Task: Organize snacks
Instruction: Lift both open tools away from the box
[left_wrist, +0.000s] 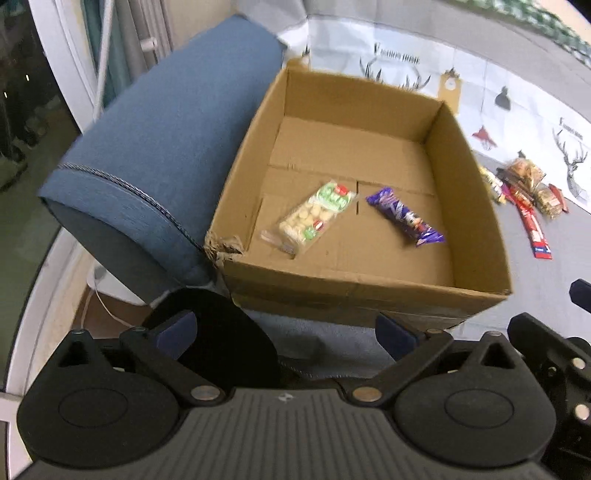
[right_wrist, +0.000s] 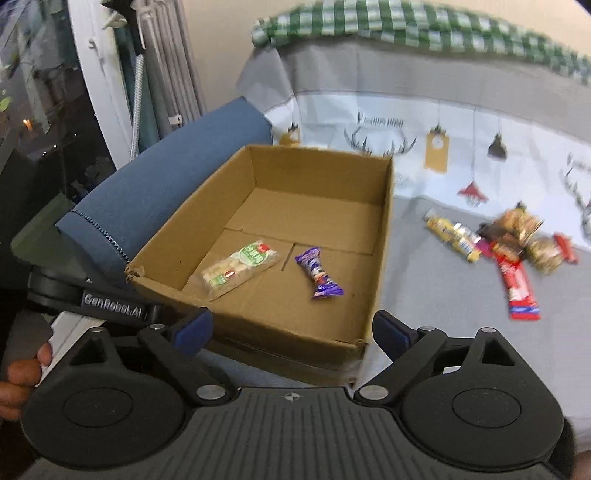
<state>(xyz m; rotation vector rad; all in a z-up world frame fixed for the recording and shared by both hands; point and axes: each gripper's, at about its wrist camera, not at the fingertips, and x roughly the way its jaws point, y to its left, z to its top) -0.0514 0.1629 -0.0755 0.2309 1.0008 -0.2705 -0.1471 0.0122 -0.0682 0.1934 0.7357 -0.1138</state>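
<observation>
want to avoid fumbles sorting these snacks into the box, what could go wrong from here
1. The loose snacks lie piled and overlapping on the cloth, so the right hand-held gripper, now open and empty, may pinch two at once or drag neighbours.
2. The cardboard box has tall walls, and its near corner is torn; a low carry could catch the rim and shove the box.

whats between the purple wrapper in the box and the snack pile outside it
The cardboard box's right wall, then bare grey cloth, between purple wrapper and snack pile; right wrist view.
</observation>
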